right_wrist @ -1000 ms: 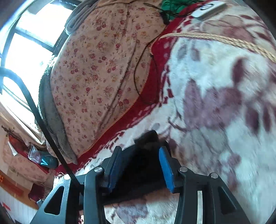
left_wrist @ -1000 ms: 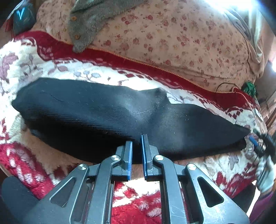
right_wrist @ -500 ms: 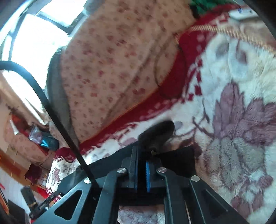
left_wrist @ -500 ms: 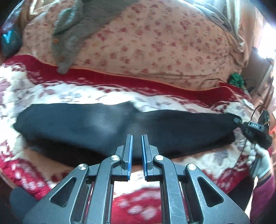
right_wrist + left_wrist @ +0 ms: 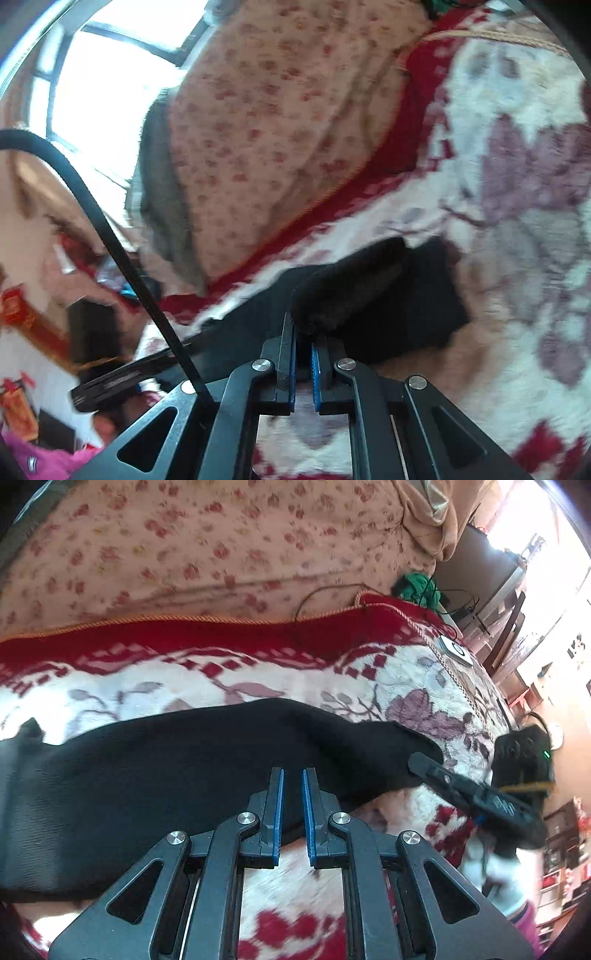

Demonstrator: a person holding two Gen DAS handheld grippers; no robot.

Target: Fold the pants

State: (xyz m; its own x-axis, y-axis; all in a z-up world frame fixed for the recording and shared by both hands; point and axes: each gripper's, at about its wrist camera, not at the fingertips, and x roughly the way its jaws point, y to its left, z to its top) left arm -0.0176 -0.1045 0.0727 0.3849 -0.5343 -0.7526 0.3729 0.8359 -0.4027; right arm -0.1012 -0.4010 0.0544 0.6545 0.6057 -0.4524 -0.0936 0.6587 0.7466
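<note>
The black pants (image 5: 177, 771) lie stretched across the red and white floral blanket (image 5: 221, 686). My left gripper (image 5: 292, 775) hovers over their near edge with its blue pads a narrow gap apart and nothing between them. My right gripper (image 5: 303, 334) is shut on the end of the pants (image 5: 351, 291) and lifts a bunched fold of it off the blanket (image 5: 517, 184). The right gripper also shows in the left wrist view (image 5: 421, 761) at the pants' right end.
A floral quilt (image 5: 207, 550) is piled behind the blanket. A black cable (image 5: 332, 590), green yarn (image 5: 417, 585) and a white device (image 5: 456, 650) lie at the back right. A grey garment (image 5: 162, 206) lies on the quilt. Furniture stands beyond the bed's right edge.
My right gripper closed on the pants' end and raised it. My left gripper moved right along the pants, its narrow gap unchanged.
</note>
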